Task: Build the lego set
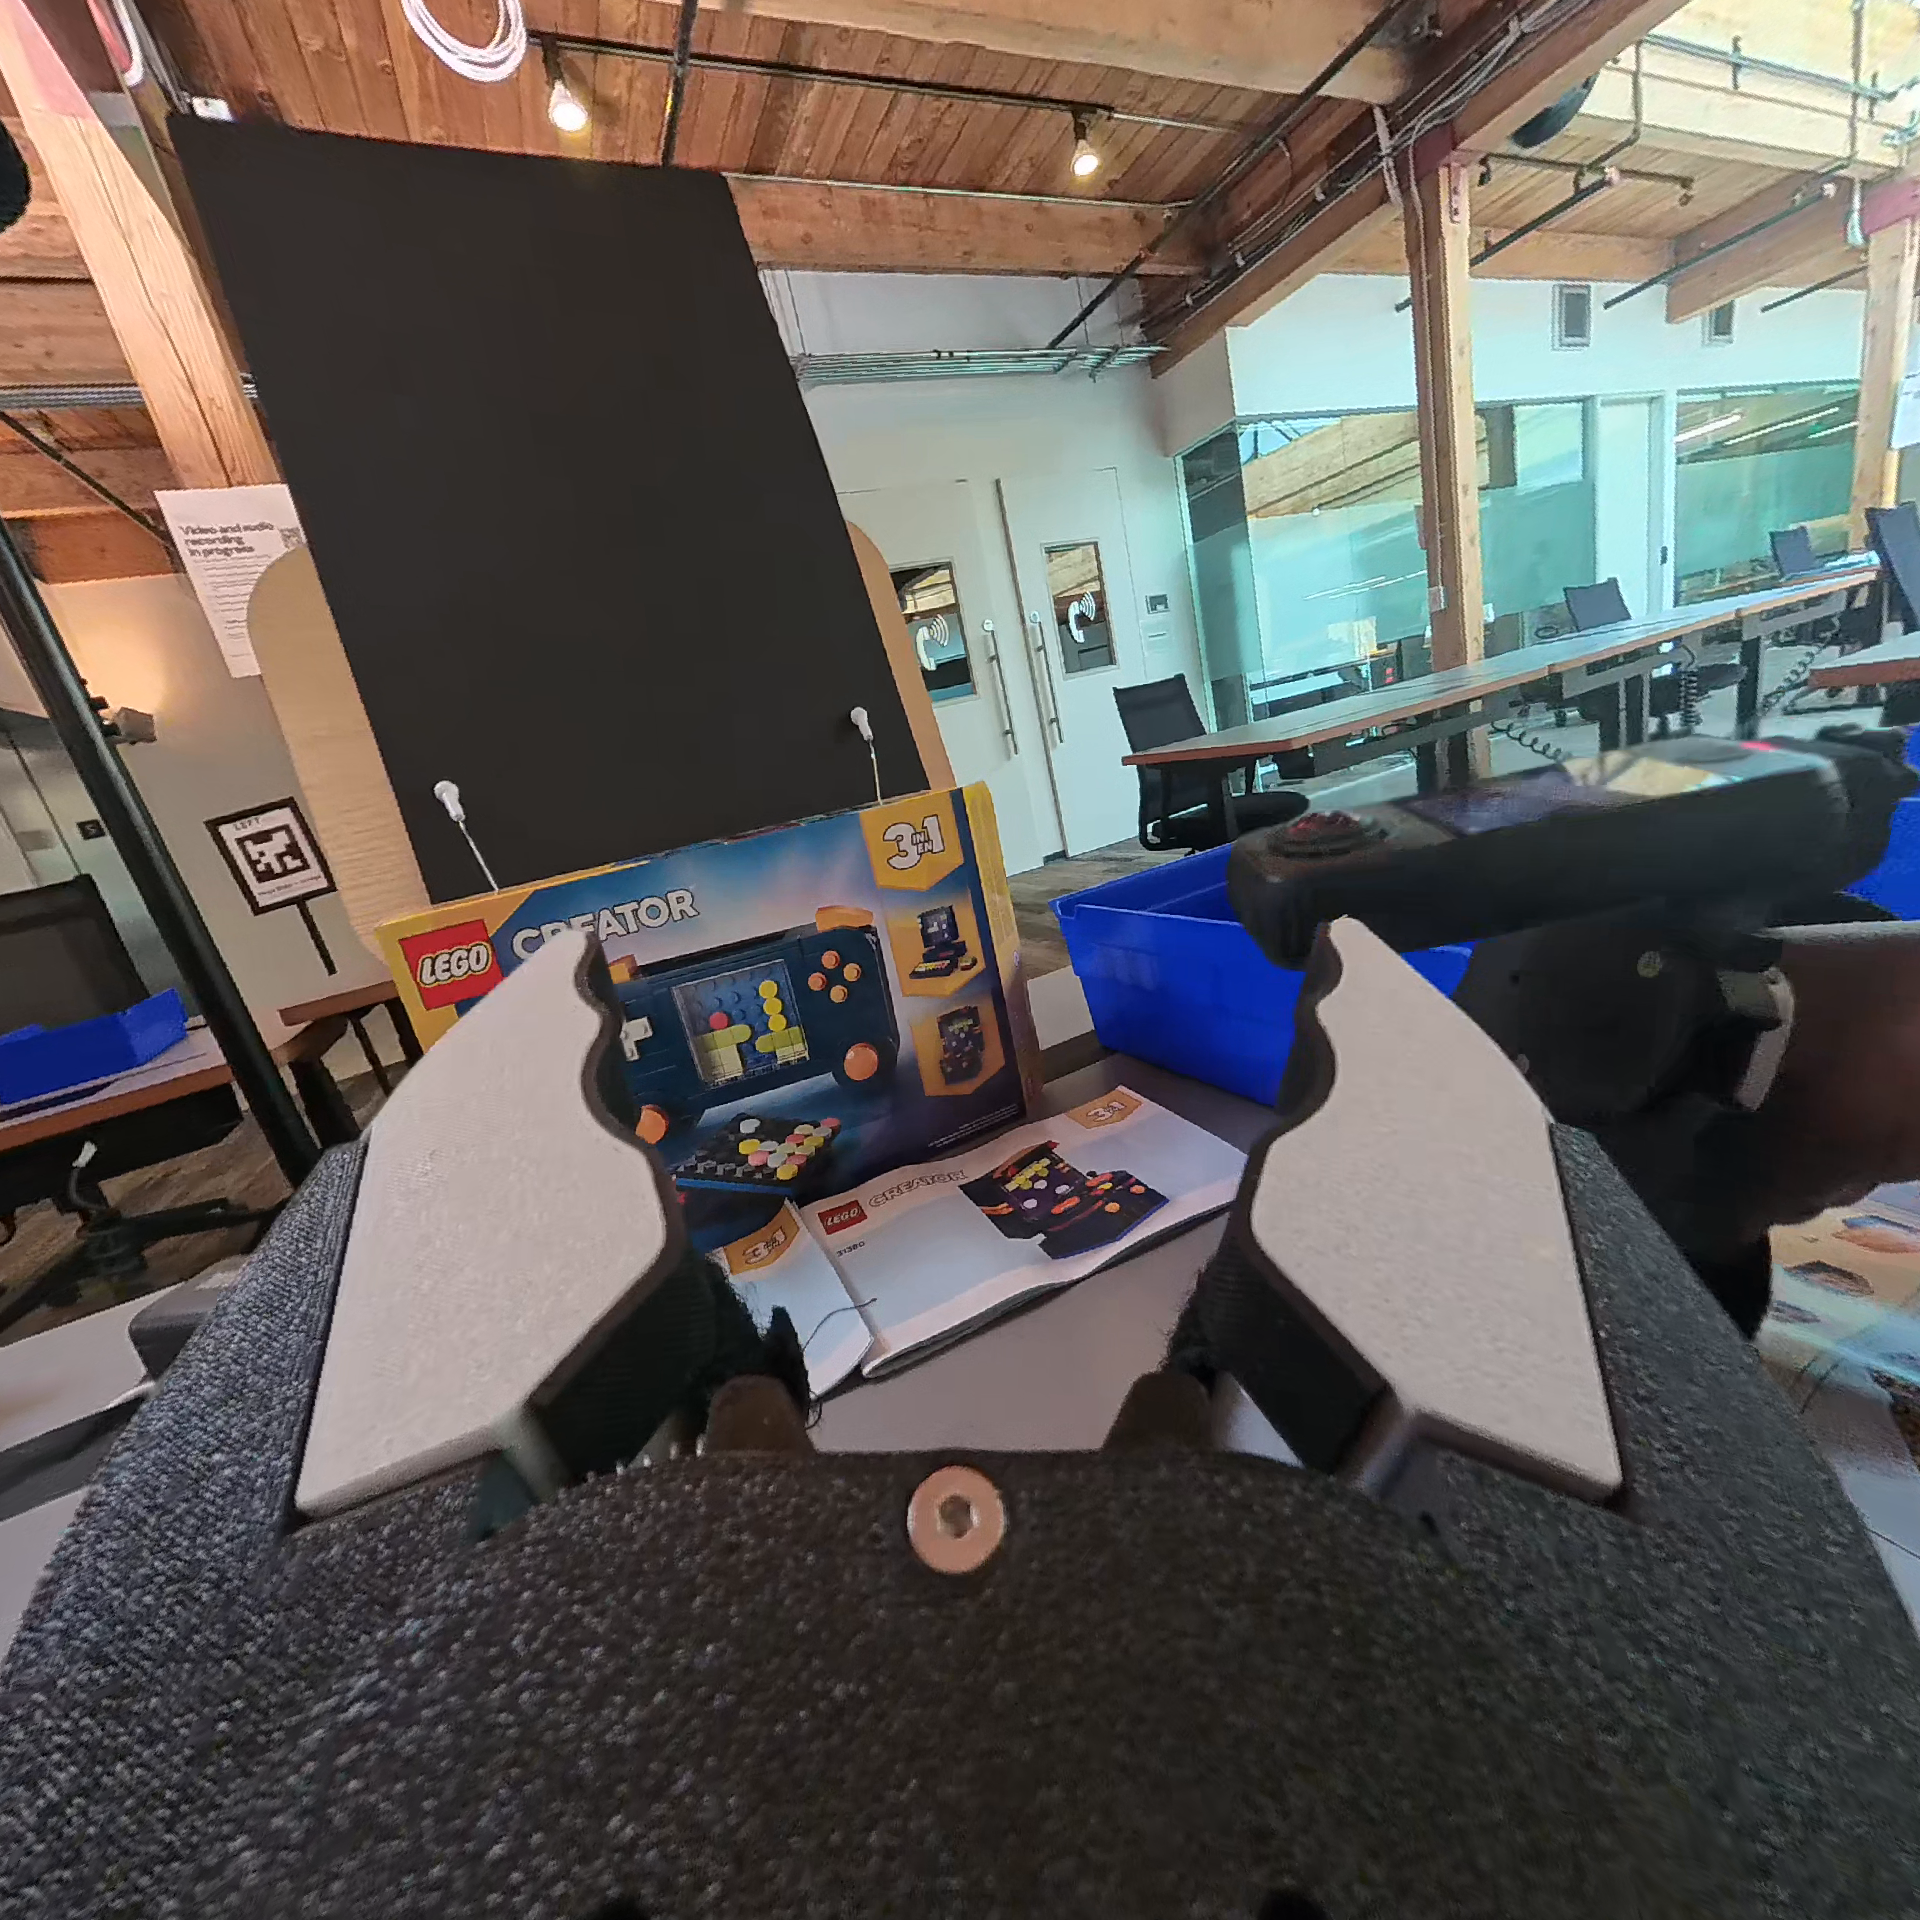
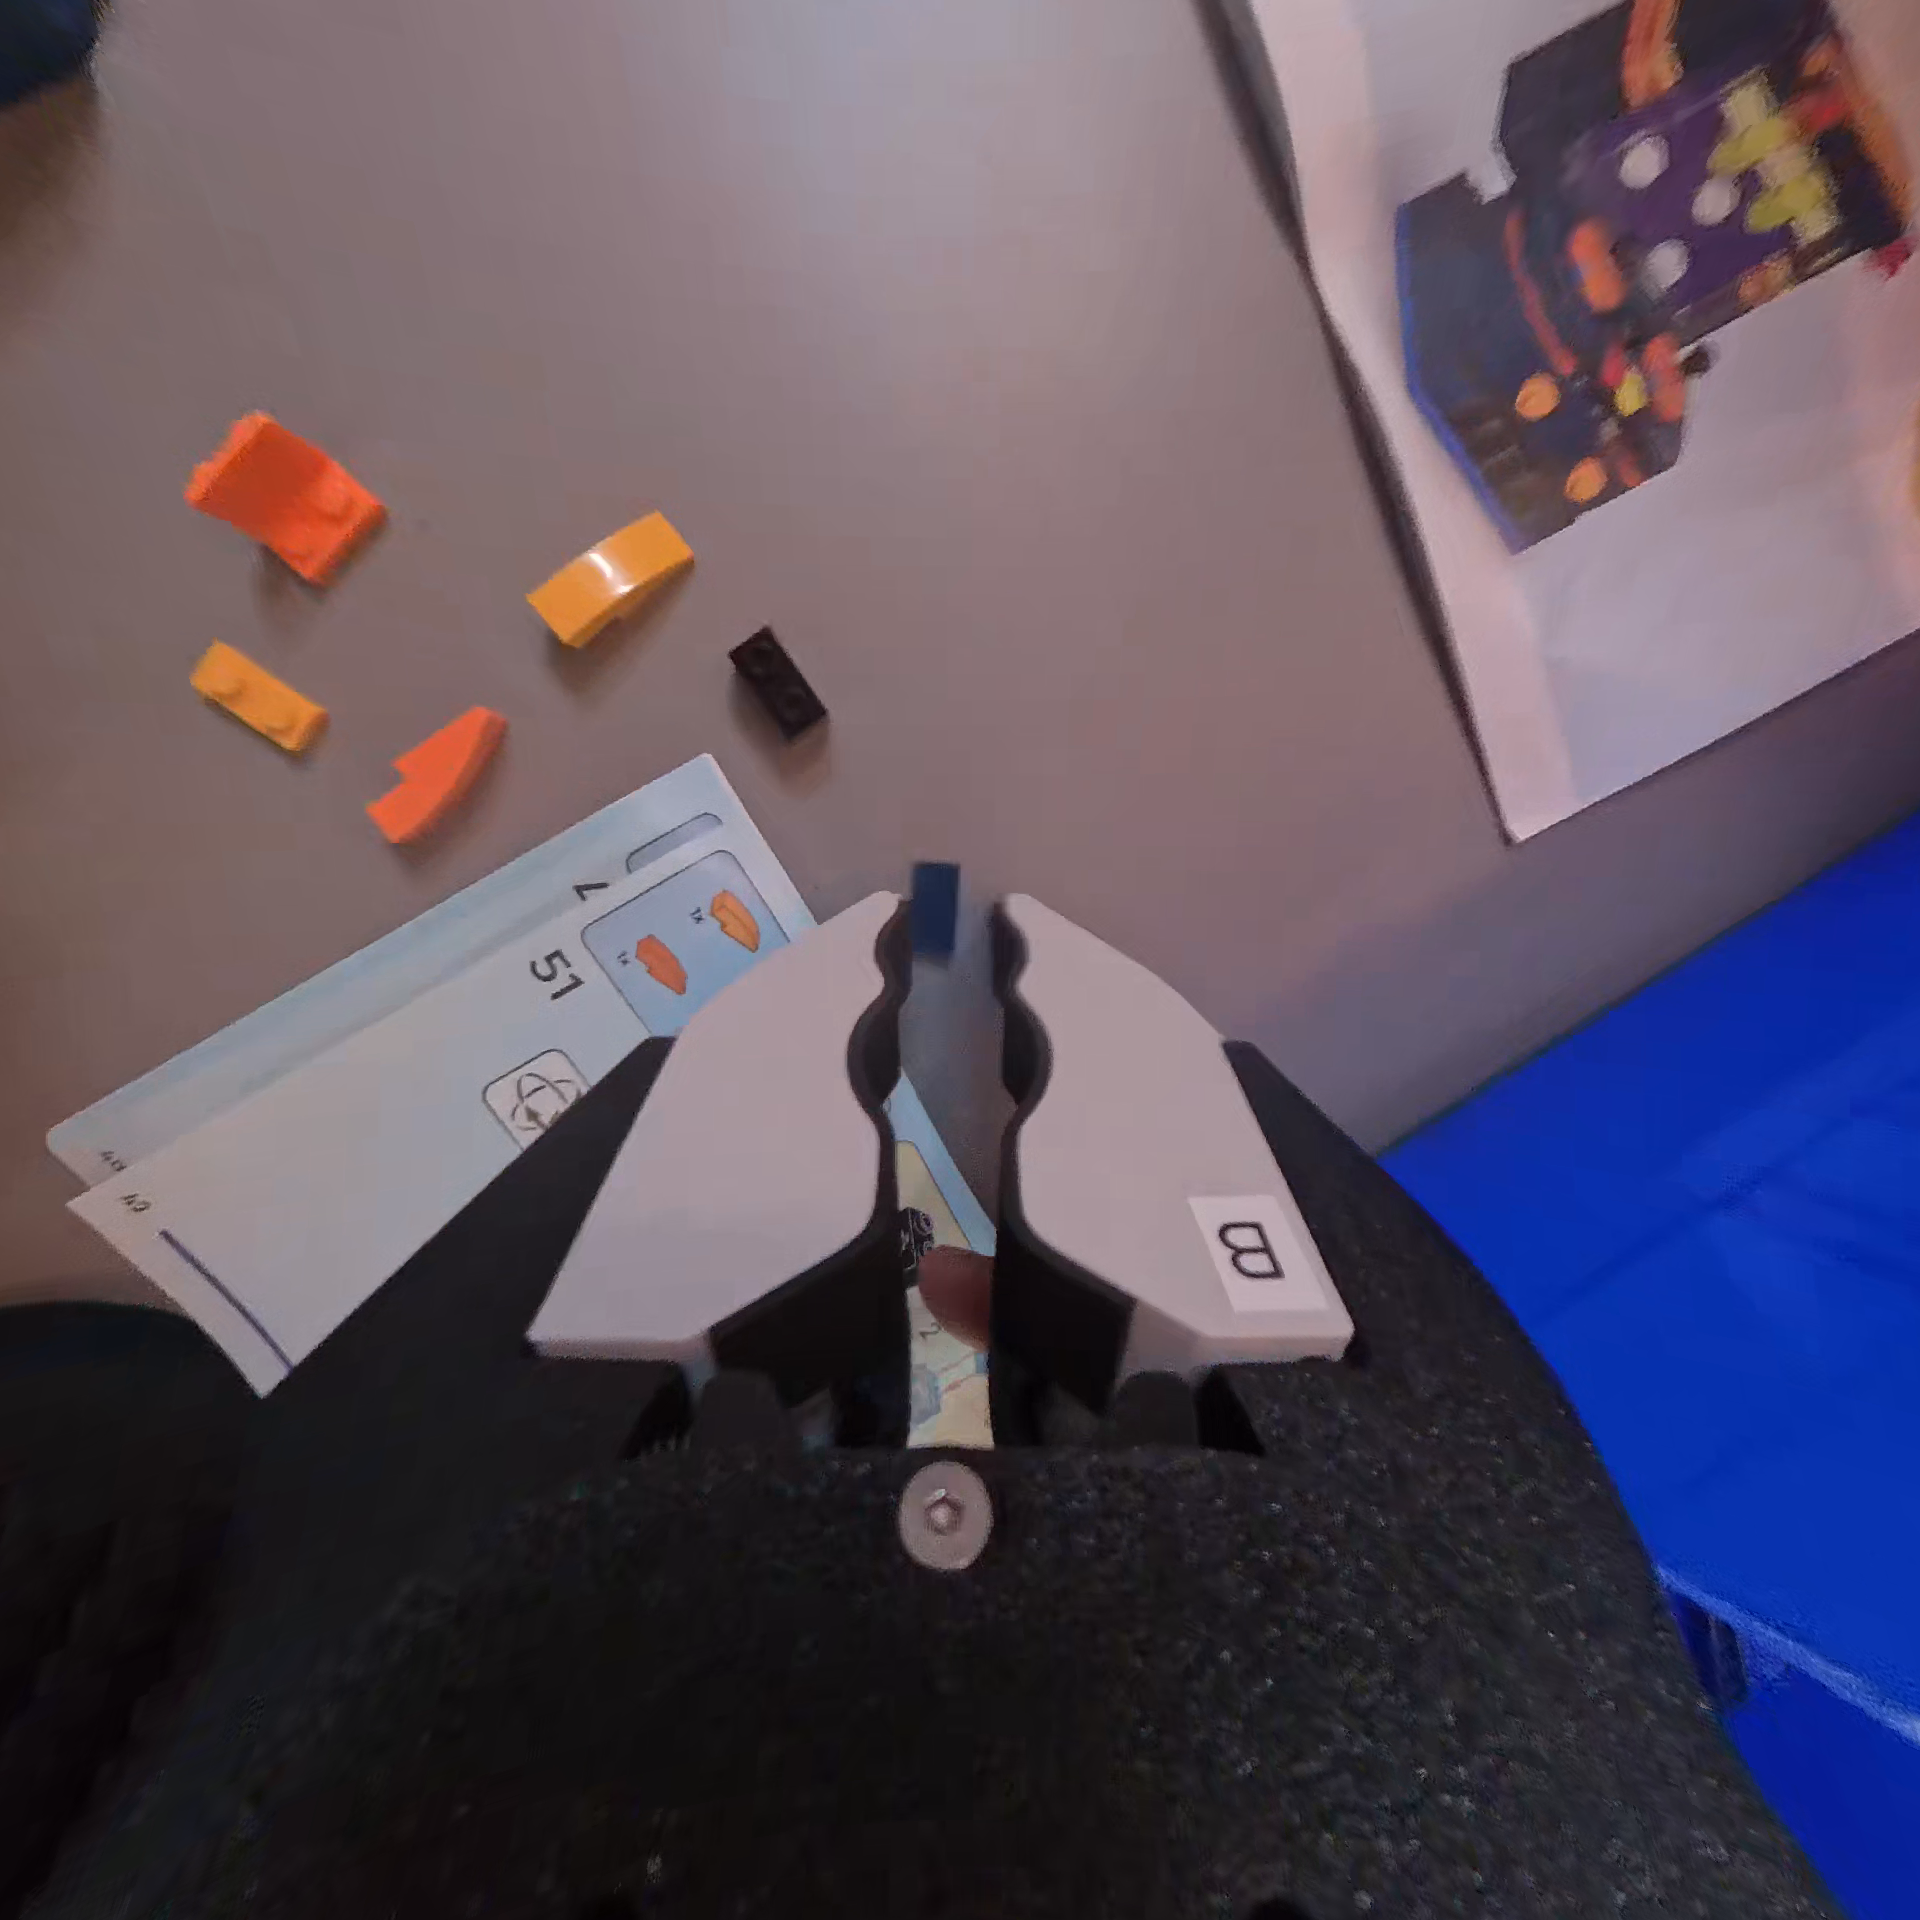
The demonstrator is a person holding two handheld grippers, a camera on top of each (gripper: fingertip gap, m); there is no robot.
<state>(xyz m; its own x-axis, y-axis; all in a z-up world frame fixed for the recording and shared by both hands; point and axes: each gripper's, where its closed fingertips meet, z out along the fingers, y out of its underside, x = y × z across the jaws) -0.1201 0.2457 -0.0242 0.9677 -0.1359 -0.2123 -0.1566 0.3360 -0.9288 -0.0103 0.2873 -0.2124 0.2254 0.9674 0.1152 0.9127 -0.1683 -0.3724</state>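
Pointing level across the table, the left gripper stands wide open with nothing between its grey fingers. Straight beyond its tips a brick-set box stands upright. Below the tips, a closed instruction booklet lies flat in front of the box. Beyond its right finger is a blue bin.

The right gripper points down at the grey table, its jaws narrowly parted. A small dark-blue piece sits at the tips, against the left pad, with a visible gap to the right pad, so it is not clamped. Left of the fingers lie open instruction pages. Beyond these are a black brick, an orange wedge, a yellow-orange curved piece, a yellow-orange plate and an orange slope, all apart from one another.
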